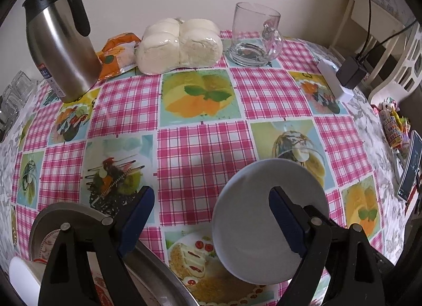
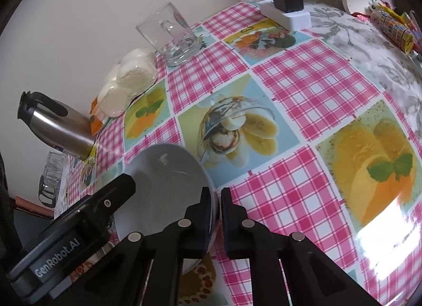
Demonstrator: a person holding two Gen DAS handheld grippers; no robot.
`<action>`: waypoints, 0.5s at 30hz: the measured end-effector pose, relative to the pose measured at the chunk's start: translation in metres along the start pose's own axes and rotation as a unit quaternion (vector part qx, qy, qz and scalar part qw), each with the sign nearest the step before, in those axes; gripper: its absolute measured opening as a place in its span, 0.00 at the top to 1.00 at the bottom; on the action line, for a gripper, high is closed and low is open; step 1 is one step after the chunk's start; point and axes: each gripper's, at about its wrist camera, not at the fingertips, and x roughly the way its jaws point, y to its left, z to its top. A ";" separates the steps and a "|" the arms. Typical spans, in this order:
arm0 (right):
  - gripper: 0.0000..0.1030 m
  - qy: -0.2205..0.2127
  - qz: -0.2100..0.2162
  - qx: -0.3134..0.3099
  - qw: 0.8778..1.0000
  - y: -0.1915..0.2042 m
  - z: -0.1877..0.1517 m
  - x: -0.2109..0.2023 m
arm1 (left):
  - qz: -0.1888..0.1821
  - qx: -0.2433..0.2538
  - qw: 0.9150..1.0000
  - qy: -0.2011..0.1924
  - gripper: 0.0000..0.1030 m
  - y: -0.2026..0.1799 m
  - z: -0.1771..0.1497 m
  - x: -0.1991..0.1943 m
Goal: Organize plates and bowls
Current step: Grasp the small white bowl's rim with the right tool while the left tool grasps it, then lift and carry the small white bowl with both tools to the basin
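Observation:
A white plate is held tilted above the checked tablecloth; it also shows in the right wrist view. My right gripper is shut on the plate's rim. My left gripper is open; its right finger lies across the plate's face, its left finger over a metal plate at the lower left. The left gripper's body shows in the right wrist view beside the white plate.
A steel thermos jug, an orange packet, wrapped white buns and a glass mug stand along the far wall. A white power strip with a black adapter lies far right. Candy and a phone lie at the right edge.

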 end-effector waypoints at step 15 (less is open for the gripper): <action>0.92 0.005 -0.004 0.014 1.000 -0.007 -0.001 -0.001 | -0.002 0.018 0.999 0.045 0.47 -0.013 -0.011 0.020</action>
